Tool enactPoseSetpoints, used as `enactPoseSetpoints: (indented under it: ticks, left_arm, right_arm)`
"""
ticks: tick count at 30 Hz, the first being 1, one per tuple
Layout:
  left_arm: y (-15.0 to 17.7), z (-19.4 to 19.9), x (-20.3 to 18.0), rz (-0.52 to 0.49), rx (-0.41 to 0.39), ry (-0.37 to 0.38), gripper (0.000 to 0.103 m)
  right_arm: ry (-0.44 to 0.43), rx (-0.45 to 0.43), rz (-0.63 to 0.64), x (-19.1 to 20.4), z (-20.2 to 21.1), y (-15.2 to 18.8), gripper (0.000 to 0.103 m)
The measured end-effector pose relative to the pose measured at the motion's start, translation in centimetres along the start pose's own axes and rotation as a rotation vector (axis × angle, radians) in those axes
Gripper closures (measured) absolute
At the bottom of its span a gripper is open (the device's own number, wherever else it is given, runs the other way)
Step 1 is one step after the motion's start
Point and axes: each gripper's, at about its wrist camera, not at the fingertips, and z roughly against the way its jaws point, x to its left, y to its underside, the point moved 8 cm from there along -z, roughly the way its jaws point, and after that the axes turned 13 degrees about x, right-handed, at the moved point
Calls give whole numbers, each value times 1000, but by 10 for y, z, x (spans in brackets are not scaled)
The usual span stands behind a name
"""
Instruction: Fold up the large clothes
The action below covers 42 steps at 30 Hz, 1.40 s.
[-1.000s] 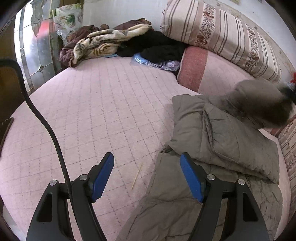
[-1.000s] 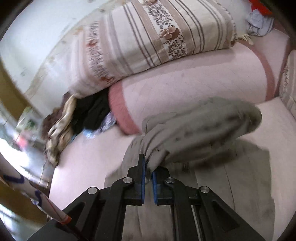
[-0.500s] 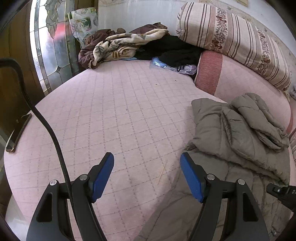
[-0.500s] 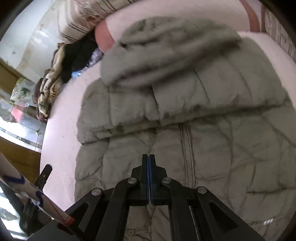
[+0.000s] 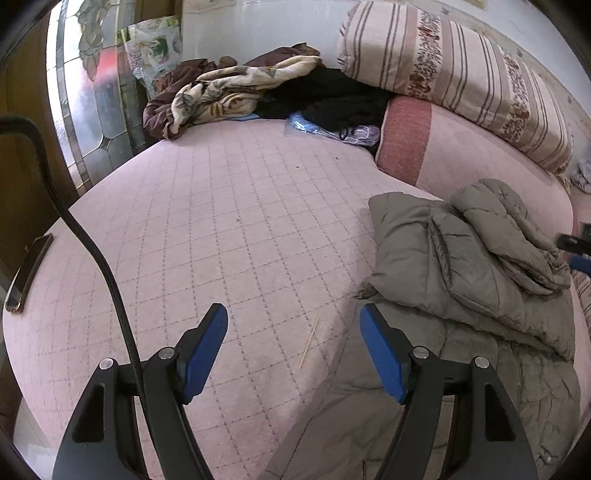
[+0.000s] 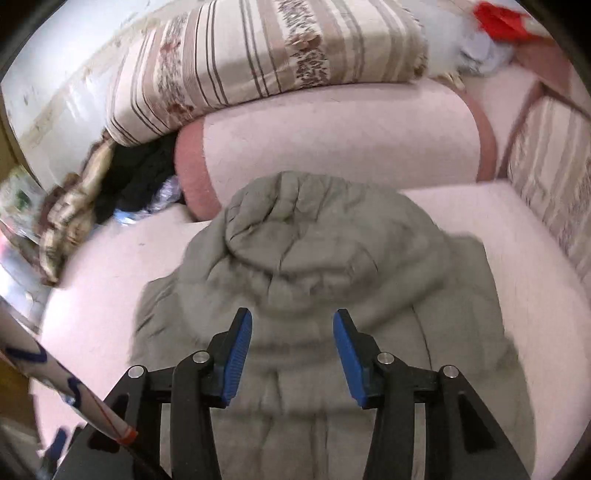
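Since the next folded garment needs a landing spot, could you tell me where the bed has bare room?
The pink quilted bedspread lies bare between the grey puffer jacket, the phone at the edge and the heap of blankets and dark clothes; only a thin stick lies there. The bolster side is crowded.

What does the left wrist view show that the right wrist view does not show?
Only the left wrist view shows the open left hand-held gripper, a thin wooden stick on the pink bed cover, and a dark flat object at the bed's edge. Only the right wrist view shows the open right hand-held gripper and something red at the top right. Both show the grey padded jacket, the striped pillow and the pile of clothes.
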Motion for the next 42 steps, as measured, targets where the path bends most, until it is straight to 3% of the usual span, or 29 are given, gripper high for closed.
enactPoseSetpoints:
  ticks: [3,6,10,16,19,22,26,30,34,37,42]
  left_arm:
    - [0,-3,-5,-15,10,-6,30]
    - [-1,-4,-6,-29,10,-7,30]
    - [-1,-6,-10,-37,16,-6,30]
    - [4,-4,-15,-59,17,-15,30]
    - [6,-4,-15,-68,18,-12,30]
    - [11,-7,-14,-83,30,-23,30]
    - [16,-6,-17,-114,45,-4,30]
    - [20,-7,-18,-146,52,-12,30]
    - [29,-8,-19,-162,88,29,30]
    - [40,1,-13,-185,84,35,30]
    - [66,18,6,-164,136,79,30]
  right_arm:
    - [80,91,7,-1,-46,-3,53]
    - [98,225,-4,-15,-84,29,53]
    - [113,231,46,-24,-98,49,53]
    - [6,159,21,-27,-47,45,51]
    - [-29,138,43,-31,-17,64,43]
    - [-39,167,56,-45,2,93,43]
    - [-70,200,15,-87,21,139,42]
    - [-43,215,-61,-148,44,169,39]
    - [-29,180,-153,-206,75,197,29]
    - [-6,155,-219,-248,93,216,26]
    - [-49,144,-363,-302,103,252,25]
